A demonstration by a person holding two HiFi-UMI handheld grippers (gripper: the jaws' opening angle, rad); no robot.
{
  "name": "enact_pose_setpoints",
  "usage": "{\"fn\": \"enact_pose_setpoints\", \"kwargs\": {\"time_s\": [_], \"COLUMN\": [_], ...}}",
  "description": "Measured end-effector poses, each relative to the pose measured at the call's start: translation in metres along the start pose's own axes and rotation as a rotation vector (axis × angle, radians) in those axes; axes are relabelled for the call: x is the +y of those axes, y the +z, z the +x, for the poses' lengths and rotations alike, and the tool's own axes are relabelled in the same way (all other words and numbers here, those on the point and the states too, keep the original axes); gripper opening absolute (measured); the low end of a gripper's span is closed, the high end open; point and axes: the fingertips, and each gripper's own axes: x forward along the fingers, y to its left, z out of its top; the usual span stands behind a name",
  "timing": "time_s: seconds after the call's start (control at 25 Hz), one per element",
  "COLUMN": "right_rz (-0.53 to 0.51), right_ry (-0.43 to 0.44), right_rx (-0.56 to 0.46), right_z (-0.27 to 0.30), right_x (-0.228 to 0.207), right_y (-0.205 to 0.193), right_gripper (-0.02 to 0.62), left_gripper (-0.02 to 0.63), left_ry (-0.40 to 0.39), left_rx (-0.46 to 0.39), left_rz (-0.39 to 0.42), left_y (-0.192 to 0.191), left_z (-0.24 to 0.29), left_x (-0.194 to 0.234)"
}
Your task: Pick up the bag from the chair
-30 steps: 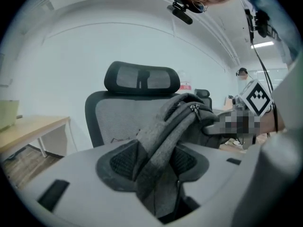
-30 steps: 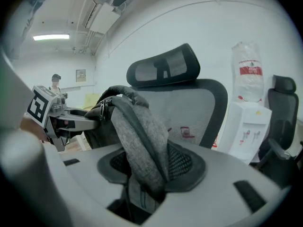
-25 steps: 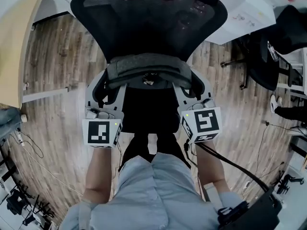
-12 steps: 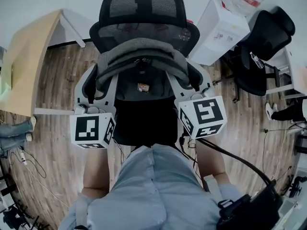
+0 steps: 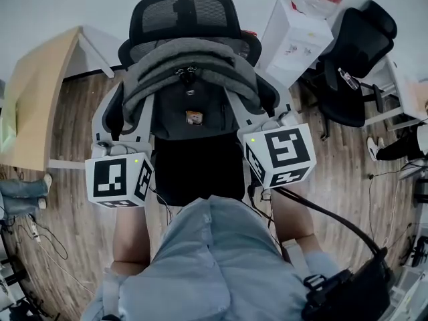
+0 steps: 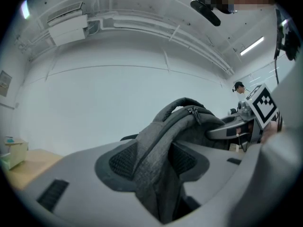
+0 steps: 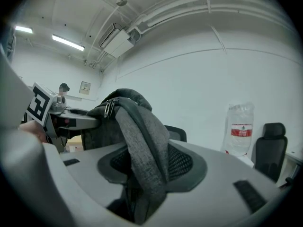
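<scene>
A grey backpack (image 5: 190,72) hangs in front of the backrest of a black mesh office chair (image 5: 184,15), above its dark seat (image 5: 194,172). My left gripper (image 5: 112,116) is shut on the bag's left side, and my right gripper (image 5: 264,109) on its right side. In the left gripper view the padded jaws pinch a fold of grey fabric (image 6: 158,174), with the bag's zip top (image 6: 191,112) beyond. In the right gripper view the jaws clamp a grey strap (image 7: 142,169) hanging from the bag (image 7: 118,110).
A wooden desk (image 5: 33,105) stands at the left. At the back right are a white water dispenser (image 5: 294,39) and a second black chair (image 5: 354,52). Cables lie on the wooden floor (image 5: 341,179). The water bottle (image 7: 241,126) shows in the right gripper view.
Both grippers have risen and carried the bag up off the seat, in front of the backrest. More of the chair and room now shows in the head view.
</scene>
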Motion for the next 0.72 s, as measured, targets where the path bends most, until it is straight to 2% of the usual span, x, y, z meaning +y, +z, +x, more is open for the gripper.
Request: {"fn": "enact_pose_setpoints", "kwargs": {"time_s": [0.32,0.72], "right_rz": [0.015,0.011], "right_ry": [-0.007,-0.007], "right_rx": [0.011,-0.007], "right_z": [-0.015,-0.017], "right_x": [-0.002,-0.002], "right_y": [-0.013,-0.006], "right_gripper": [0.161,0.161], "left_gripper": [0.209,0.209], "left_ry": [-0.012,-0.007], "left_rx": [0.014,0.001], "left_rz": [0.004,0.007], "left_y": [-0.007,0.001], "left_z": [-0.006,-0.008], "left_x": [-0.015,-0.014]}}
